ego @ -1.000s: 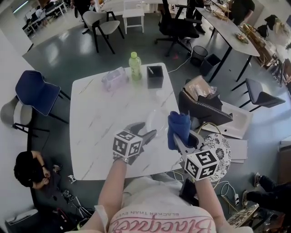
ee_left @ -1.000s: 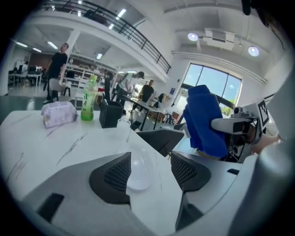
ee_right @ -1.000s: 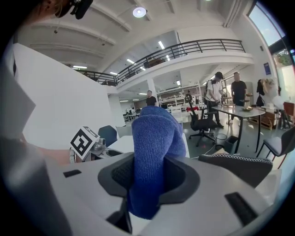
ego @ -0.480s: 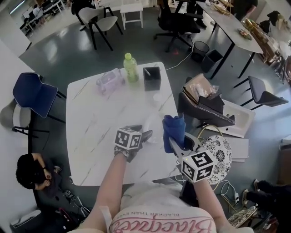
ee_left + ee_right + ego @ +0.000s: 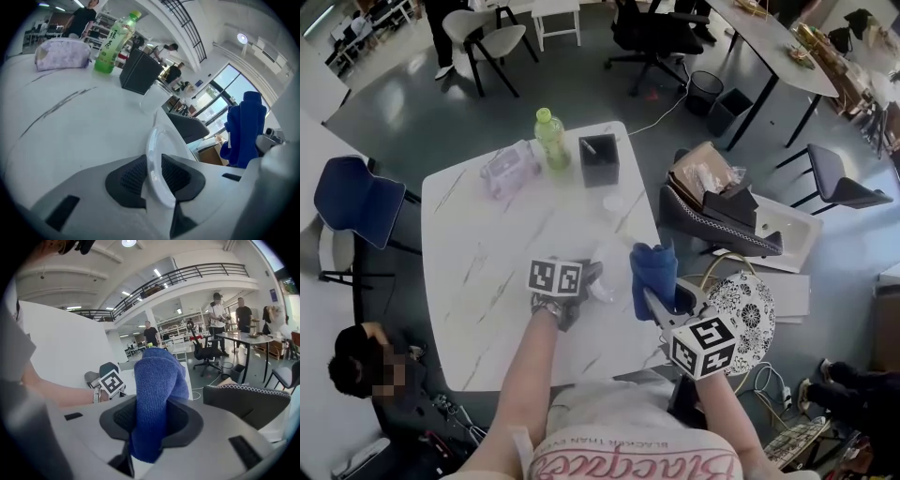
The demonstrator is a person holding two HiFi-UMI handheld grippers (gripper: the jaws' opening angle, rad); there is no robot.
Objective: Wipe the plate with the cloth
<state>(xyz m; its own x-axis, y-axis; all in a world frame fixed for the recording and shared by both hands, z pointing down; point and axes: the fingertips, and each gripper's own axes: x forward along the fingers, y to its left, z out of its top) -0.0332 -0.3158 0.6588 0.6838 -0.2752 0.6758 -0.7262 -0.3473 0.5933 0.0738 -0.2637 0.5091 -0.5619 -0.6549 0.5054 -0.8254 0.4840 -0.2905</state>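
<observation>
A clear, whitish plate rests tilted on the white marble table, its rim standing up between my left gripper's pads. The left gripper has just been closing, and its pads now press on that rim from both sides. In the head view the left gripper sits mid-table with the plate just beyond it. My right gripper is shut on a folded blue cloth, which sticks up out of the jaws. The cloth hangs just right of the plate, not touching it.
At the table's far end stand a green bottle, a black box, a lilac pouch and a small clear cup. A dark chair presses against the table's right edge. A blue chair stands left.
Both grippers have come down toward the table. The left gripper, open a second ago, rolled and closed onto the plate's rim. The right gripper still holds the cloth.
</observation>
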